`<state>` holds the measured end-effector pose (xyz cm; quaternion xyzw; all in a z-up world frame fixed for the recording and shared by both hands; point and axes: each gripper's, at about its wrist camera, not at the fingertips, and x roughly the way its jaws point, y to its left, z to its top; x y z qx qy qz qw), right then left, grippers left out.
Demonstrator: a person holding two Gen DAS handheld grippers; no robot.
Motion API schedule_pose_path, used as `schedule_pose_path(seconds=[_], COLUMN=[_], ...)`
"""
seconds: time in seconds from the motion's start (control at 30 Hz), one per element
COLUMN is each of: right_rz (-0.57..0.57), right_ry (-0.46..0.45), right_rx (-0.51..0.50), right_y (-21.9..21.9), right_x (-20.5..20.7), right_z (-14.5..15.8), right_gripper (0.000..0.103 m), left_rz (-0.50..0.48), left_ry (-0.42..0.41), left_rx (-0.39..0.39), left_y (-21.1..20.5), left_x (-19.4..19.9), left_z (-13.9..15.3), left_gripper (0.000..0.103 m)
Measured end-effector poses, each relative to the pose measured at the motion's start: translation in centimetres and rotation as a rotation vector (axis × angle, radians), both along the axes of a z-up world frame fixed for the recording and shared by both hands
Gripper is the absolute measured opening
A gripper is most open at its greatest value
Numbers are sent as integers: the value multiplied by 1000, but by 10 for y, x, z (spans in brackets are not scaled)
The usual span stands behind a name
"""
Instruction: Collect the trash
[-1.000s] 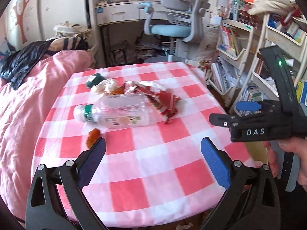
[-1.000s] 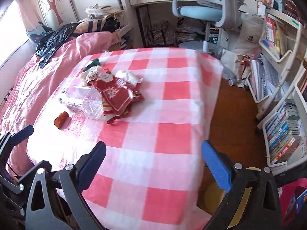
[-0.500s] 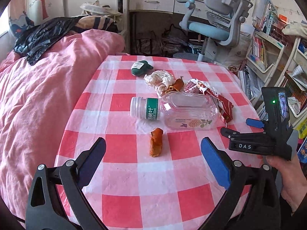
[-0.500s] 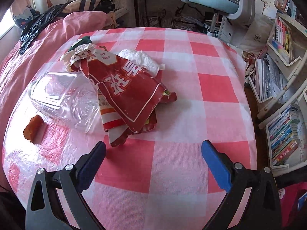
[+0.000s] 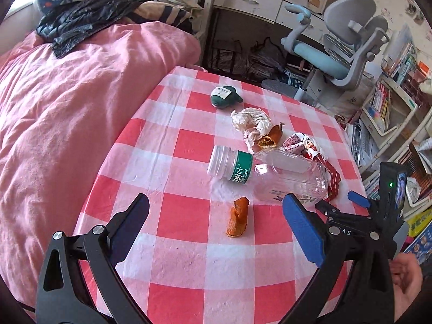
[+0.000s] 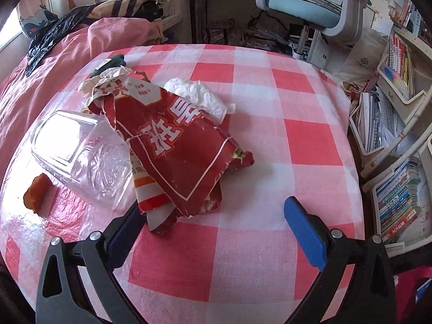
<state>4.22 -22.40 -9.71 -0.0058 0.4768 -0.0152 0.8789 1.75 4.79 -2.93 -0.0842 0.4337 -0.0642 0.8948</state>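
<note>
Trash lies on a red-and-white checked table (image 5: 189, 267) (image 6: 243, 256). An orange peel piece (image 5: 237, 217) (image 6: 33, 193) rests just ahead of my open left gripper (image 5: 216, 224), between its fingers' line. Beyond it a clear plastic bottle (image 5: 270, 174) (image 6: 81, 156) lies on its side. Crumpled white paper (image 5: 251, 120), another peel bit (image 5: 270, 139) and a small dark green object (image 5: 224, 95) sit farther back. A torn red snack wrapper (image 6: 178, 151) with a white tissue (image 6: 199, 94) behind it lies before my open right gripper (image 6: 213, 216), whose left finger is close to the wrapper's near edge.
A pink duvet (image 5: 67, 121) borders the table's left side. An office chair (image 5: 340, 56) and desk stand behind. Bookshelves (image 6: 399, 124) crowd the right. The right gripper's body and a hand (image 5: 405, 275) show at the left view's right edge.
Both grippers have moved in toward the trash pile. The left view swung left and down over the orange peel; the right one closed in on the red wrapper. Both stayed open.
</note>
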Motion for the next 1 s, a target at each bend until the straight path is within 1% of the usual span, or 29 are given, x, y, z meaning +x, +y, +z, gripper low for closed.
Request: schedule_pose_path(seconds=[0.07,0.17,0.3,0.5,0.57,0.67,0.8,1.0], right_rz=[0,0,0,0,0,0,0,0], right_ry=[0,0,0,0,0,0,0,0], right_rx=[0,0,1,1,1,1,1,1], right_y=[1,0,1,0,1,0,0,0], right_x=[1,0,0,0,0,0,0,0], right_z=[0,0,0,0,0,0,0,0], right_gripper=[96,96,96,96,96,96,96,96], left_rz=[8,-10,-47,-57,-71,-88,-89,-113], left_ry=[4,20,20,-7,-10,-23,-27,-33], left_rx=[-11,-12,17,66,61,32,5,10], left_y=[1,-3,-10,-12,-13,-12,-10,-16], left_x=[0,-1,-4,-6,-6,-7,-8,-14], left_z=[-1,-6,-9,-6,-3,2,4,5], left_gripper=[95,96,96,96,96,96,96,96])
